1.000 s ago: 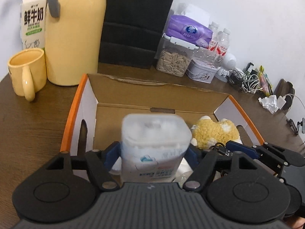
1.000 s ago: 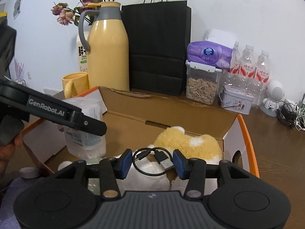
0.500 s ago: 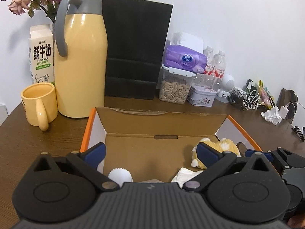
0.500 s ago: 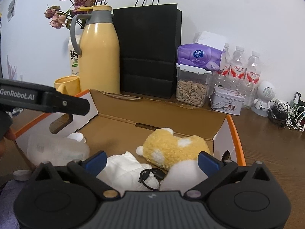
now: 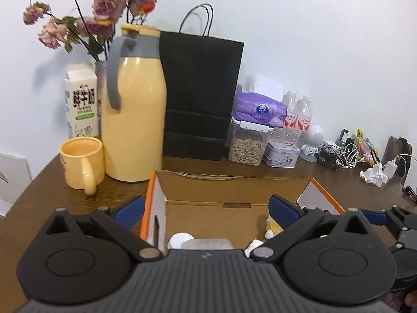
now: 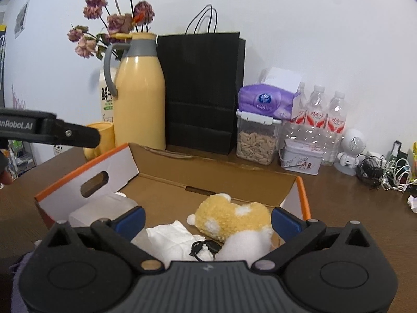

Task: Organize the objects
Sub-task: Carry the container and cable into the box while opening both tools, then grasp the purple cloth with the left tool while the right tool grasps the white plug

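An open cardboard box [image 5: 221,190] with orange edges stands on the brown table. My left gripper [image 5: 207,208] hangs above its near side, open and holding nothing. Below it in the box lie a translucent container [image 5: 208,244] with a white ribbed cap [image 5: 179,240]. My right gripper [image 6: 208,220] is also open and holds nothing, over the box [image 6: 208,167]. Under it rest a yellow plush toy [image 6: 232,216], a white tissue [image 6: 172,237] and a coiled black cable [image 6: 204,247]. The container [image 6: 101,208] lies at the box's left end. A finger [image 6: 65,133] of the left gripper juts in from the left.
Behind the box stand a yellow thermos [image 5: 133,120], a yellow mug [image 5: 80,161], a milk carton [image 5: 82,99], dried flowers, a black paper bag [image 5: 200,96], a seed jar [image 5: 246,146] under a purple tissue pack, a tin and water bottles. Tangled cables [image 5: 338,154] and crumpled paper lie at right.
The left gripper let go of the translucent container and the right one let go of the black cable; both now lie in the box. Both grippers opened wide and drew back and up.
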A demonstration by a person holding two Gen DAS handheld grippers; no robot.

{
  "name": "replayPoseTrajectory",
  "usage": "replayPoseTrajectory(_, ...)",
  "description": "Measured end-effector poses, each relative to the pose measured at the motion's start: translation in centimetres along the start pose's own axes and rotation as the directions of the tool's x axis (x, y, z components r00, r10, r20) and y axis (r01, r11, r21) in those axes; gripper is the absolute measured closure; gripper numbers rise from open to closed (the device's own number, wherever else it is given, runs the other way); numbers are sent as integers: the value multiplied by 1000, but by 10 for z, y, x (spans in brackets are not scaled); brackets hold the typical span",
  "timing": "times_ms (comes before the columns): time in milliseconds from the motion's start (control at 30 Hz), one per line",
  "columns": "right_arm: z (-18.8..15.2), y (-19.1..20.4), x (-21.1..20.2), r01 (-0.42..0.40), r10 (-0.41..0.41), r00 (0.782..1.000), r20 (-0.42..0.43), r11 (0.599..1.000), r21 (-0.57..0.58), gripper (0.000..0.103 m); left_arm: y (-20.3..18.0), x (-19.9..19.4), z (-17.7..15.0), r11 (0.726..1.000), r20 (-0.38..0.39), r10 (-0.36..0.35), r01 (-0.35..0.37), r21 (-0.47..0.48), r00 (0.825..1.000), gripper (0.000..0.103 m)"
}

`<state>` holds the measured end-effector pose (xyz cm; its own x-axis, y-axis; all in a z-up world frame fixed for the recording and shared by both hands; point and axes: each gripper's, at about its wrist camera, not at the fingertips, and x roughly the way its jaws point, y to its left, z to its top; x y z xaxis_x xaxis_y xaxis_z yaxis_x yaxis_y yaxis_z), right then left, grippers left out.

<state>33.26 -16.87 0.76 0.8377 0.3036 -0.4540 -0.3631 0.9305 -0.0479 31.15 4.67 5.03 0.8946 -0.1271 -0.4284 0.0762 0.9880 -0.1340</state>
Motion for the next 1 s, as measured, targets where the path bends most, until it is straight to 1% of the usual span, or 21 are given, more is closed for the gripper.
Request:
replayPoseTrajectory(200,-11,0,-31,10,-10,1000,4,1000,-4,0,0,-36,-6,1000,30,17,-17,6,999,0)
replayPoseTrajectory(333,-22,-1,-53,15,-15,1000,-4,1000,-3,0,2,-58,-17,999,30,32,-32,-3,999,0)
replayPoseTrajectory(467,-37,-3,-73,18,-18,1000,-20,1000,-1,0,7,-75,-32,998,11,56,-56,-22,998,0)
replayPoseTrajectory(667,-60,1,-92,8,-8,998,-57,1000,-6,0,18,-93,-55,995,-30,90,-91,-46,996,0)
replayPoseTrajectory(833,-80,6,-102,-10,9,995,-97,1000,-8,0,24,-107,-76,993,-67,98,-102,-52,993,0)
replayPoseTrajectory(1000,-99,8,-112,-18,17,991,-135,1000,-5,0,26,-122,-92,992,-77,109,-113,-51,991,0)
